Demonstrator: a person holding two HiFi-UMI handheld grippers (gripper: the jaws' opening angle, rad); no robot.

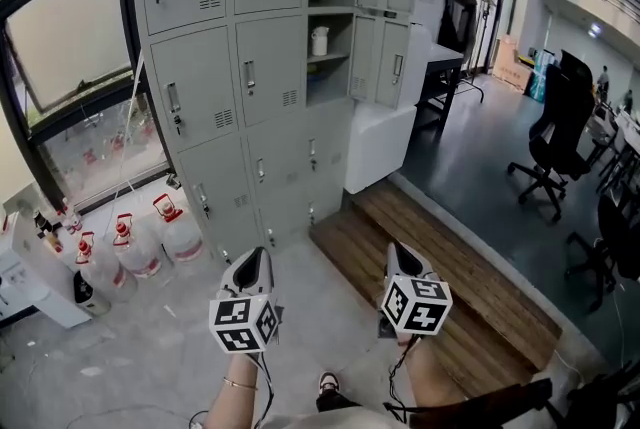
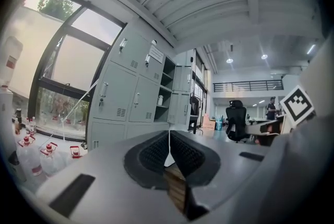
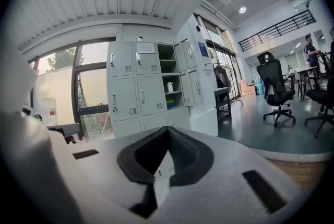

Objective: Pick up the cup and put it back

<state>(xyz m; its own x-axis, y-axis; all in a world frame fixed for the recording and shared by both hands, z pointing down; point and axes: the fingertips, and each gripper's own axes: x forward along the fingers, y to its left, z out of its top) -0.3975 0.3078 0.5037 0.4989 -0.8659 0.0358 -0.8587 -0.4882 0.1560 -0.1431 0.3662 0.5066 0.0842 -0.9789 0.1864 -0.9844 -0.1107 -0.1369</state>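
Left hand-held gripper (image 1: 262, 253): pressed together, pinching nothing but air. Same deal with the right hand-held gripper (image 1: 393, 247), closed tight and empty. Holding both low and out front, well apart from the lockers (image 1: 250, 67).

Spotted the cup (image 1: 319, 41): white, upright, sitting on a shelf (image 1: 330, 58) inside the open locker compartment, just right of the closed doors and about mid-height. Shows up in the right gripper view too, nearly dead ahead above the jaws.

Reads like the approach step. Nothing picked up yet, nowhere near touching.

Next up, probably:
- close the gap across the floor, past the corner of the wooden platform (image 1: 490, 287)
- lift one hand-held gripper to shelf height
- spread the jaws before reaching in, then slide them around the cup's sides and squeeze

Guessing the right one, since lined up better, but can't say for sure. Worth minding the shelf above and the compartment walls, easy to clip on the way in. After that, just needs setting back down upright on the same shelf.
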